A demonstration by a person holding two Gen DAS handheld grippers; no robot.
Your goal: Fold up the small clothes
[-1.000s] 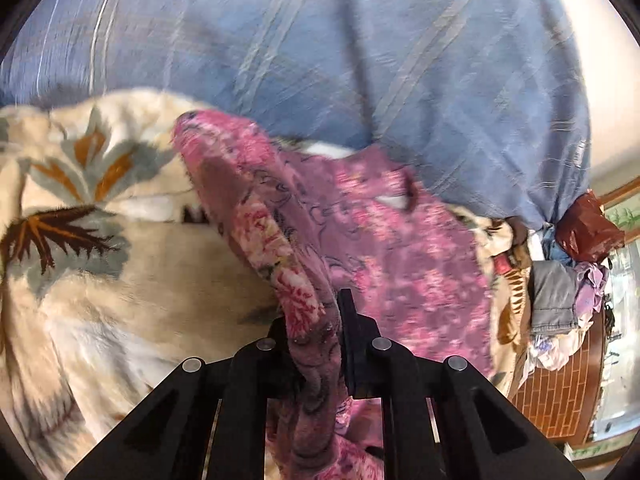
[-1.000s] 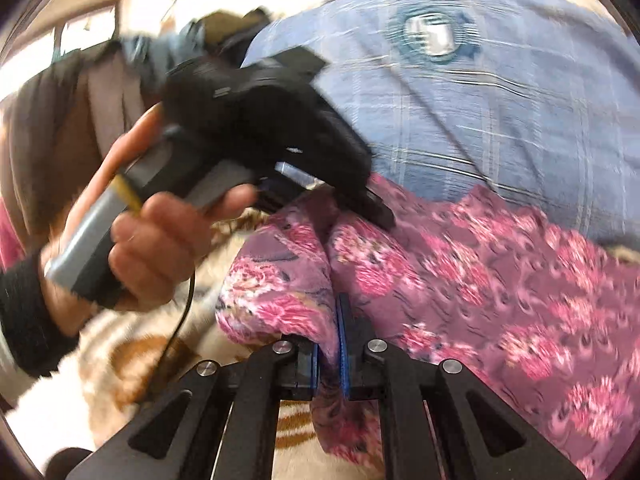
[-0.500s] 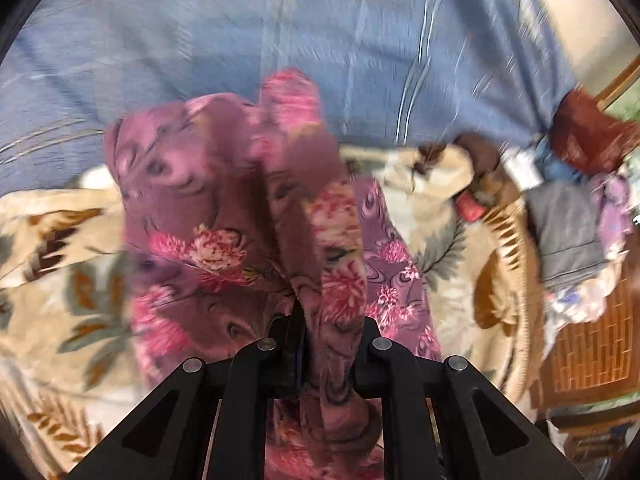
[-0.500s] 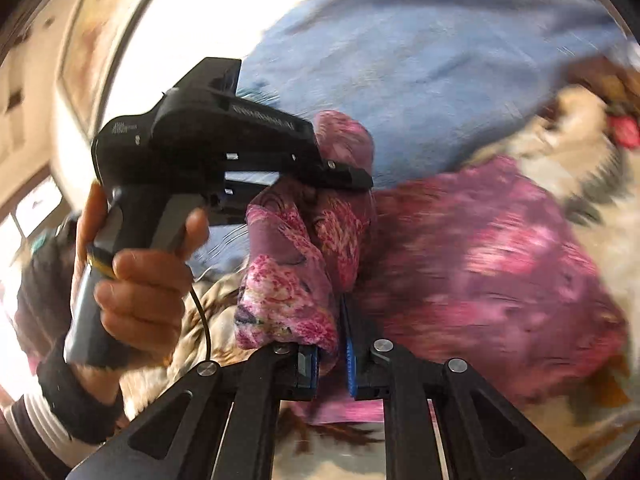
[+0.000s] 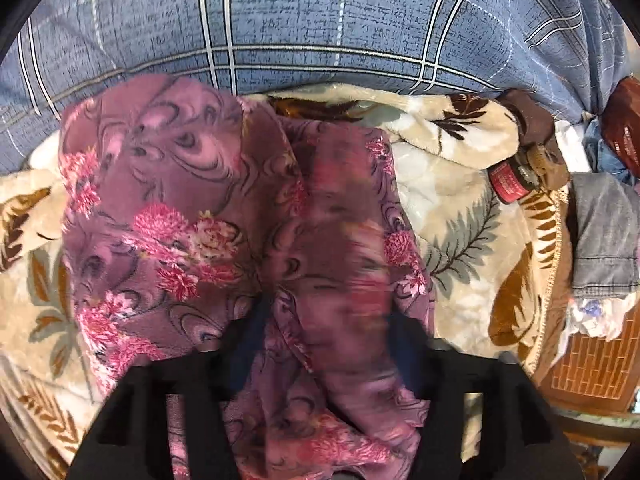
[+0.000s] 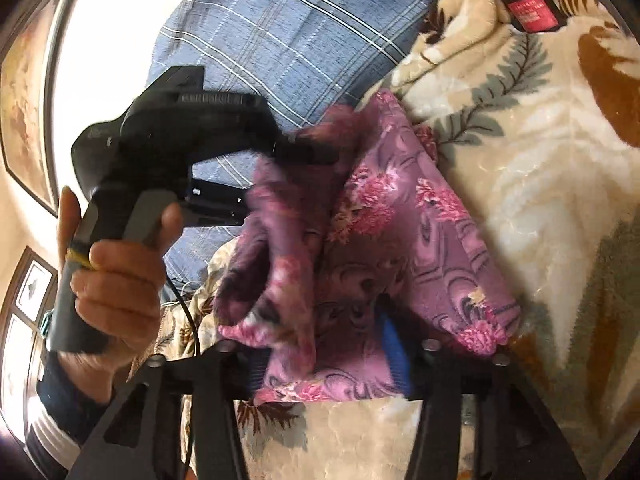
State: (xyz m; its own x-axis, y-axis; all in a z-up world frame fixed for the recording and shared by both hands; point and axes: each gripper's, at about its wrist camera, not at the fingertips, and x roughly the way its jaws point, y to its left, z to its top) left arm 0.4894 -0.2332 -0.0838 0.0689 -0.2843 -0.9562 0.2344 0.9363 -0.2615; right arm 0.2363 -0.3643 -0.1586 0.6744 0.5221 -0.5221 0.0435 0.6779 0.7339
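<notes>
A purple fleece garment with pink flowers (image 5: 168, 208) lies bunched on a cream leaf-patterned blanket (image 5: 452, 216). My left gripper (image 5: 326, 320) points steeply down over it. Its jaws are opening, and a blurred fold of the garment hangs loosely between them. In the right wrist view the same garment (image 6: 420, 232) spreads over the blanket (image 6: 540, 160). My right gripper (image 6: 324, 332) is opening too, its blue pads standing off the cloth edge between them. A hand (image 6: 120, 280) holds the left gripper (image 6: 286, 184) at the garment's far end.
A blue plaid cover (image 5: 320, 20) rises behind the blanket. At the right lie a red tag (image 5: 508, 186), a heap of clothes with grey denim (image 5: 604, 232) and a brown woven surface (image 5: 592, 364). A framed picture (image 6: 24, 100) hangs on the wall.
Both grippers carried the garment across and lowered it onto the blanket. Both were shut on it; now their jaws stand wide and the cloth is slipping free. The right wrist has rolled.
</notes>
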